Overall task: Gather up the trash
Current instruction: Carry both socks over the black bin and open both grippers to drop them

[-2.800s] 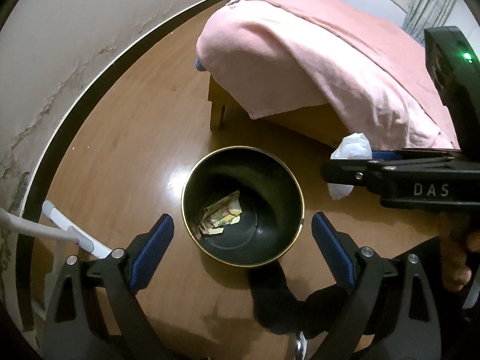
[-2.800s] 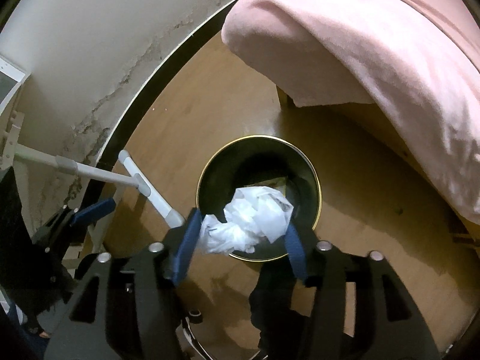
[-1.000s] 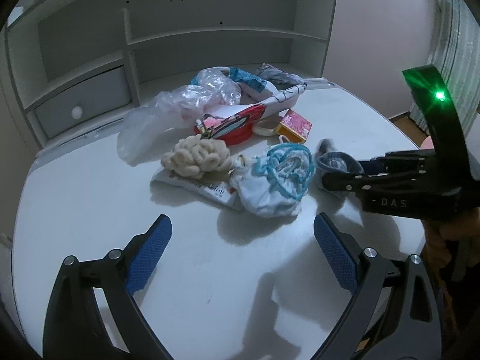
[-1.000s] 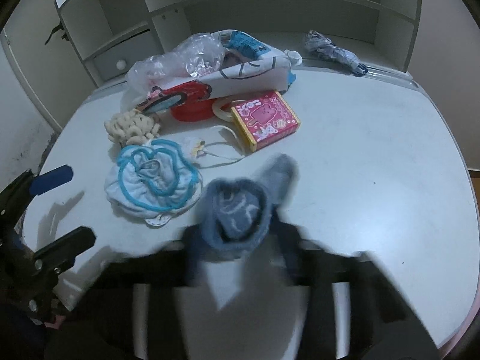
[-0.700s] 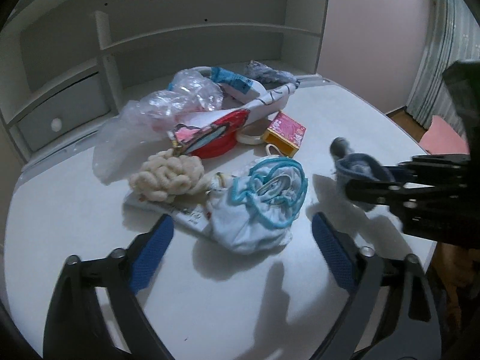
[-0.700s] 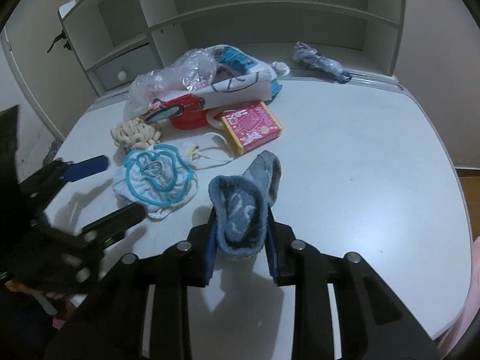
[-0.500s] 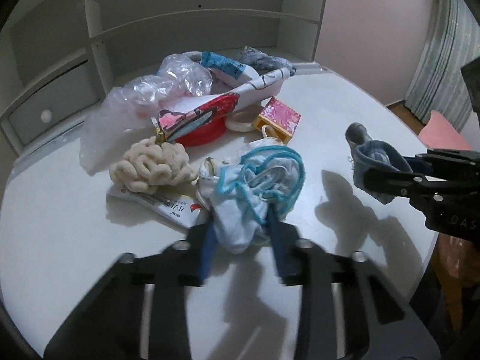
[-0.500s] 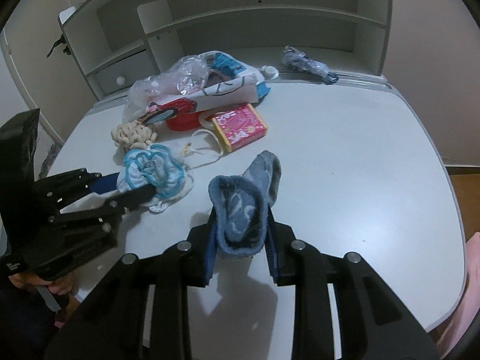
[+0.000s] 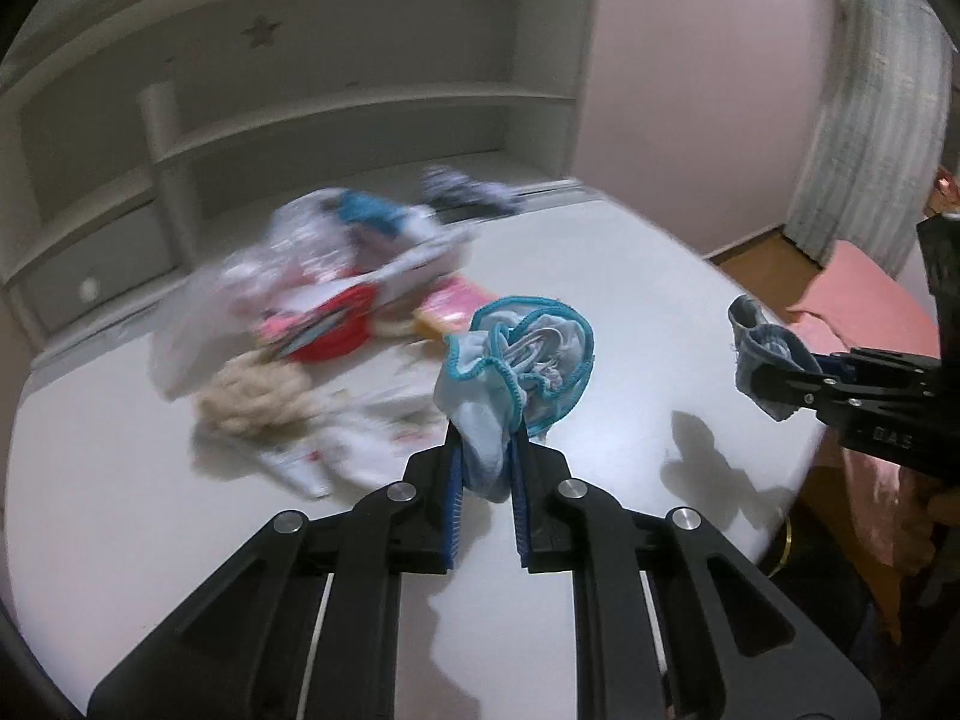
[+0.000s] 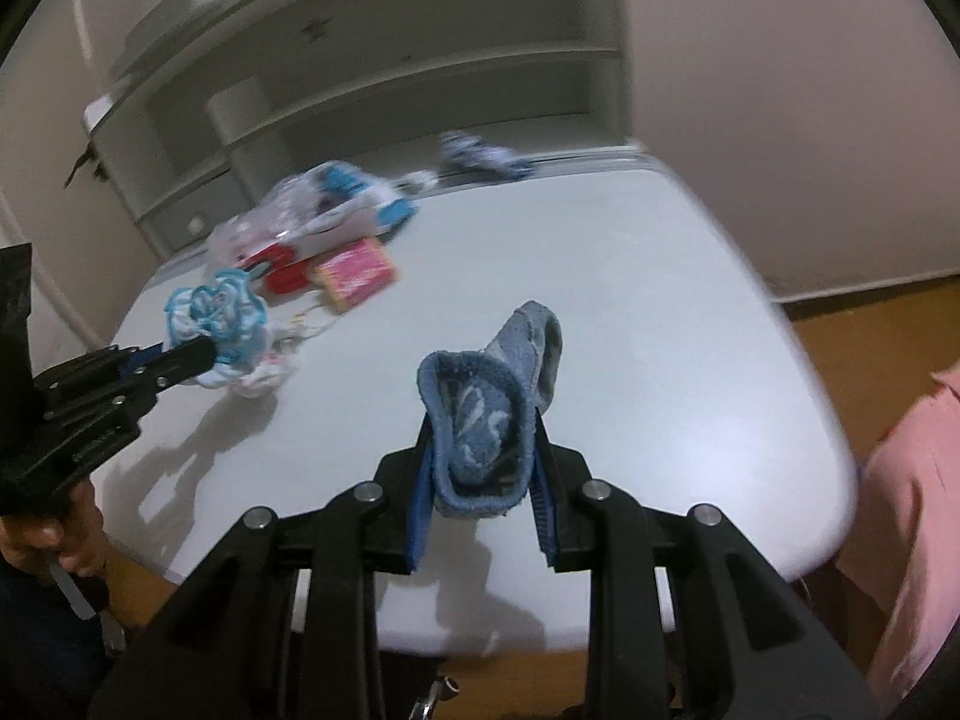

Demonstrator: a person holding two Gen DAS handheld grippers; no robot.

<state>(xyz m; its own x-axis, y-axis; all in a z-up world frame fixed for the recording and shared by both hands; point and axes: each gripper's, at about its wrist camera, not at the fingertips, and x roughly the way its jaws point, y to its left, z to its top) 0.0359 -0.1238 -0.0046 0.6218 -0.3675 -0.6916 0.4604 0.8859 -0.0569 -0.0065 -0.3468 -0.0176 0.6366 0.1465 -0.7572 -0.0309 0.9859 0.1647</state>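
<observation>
A crumpled white cloth with bright blue trim hangs above the white table. My left gripper is closing on it, and its blue pads press the cloth's lower fold. A grey-blue sock stands upright between the pads of my right gripper, which is shut on it above the table's near edge. In the right wrist view the left gripper and its cloth are at the left. In the left wrist view the right gripper and the sock are at the right.
A blurred pile lies at the table's back: a clear plastic bag, a red and white pouch, a pink box and a cream fluffy lump. A white shelf unit stands behind. A pink bedcover is at the right.
My left gripper has shut on the blue-trimmed cloth and lifted it off the table. Both grippers have pulled back from the pile, the right one still carrying the sock.
</observation>
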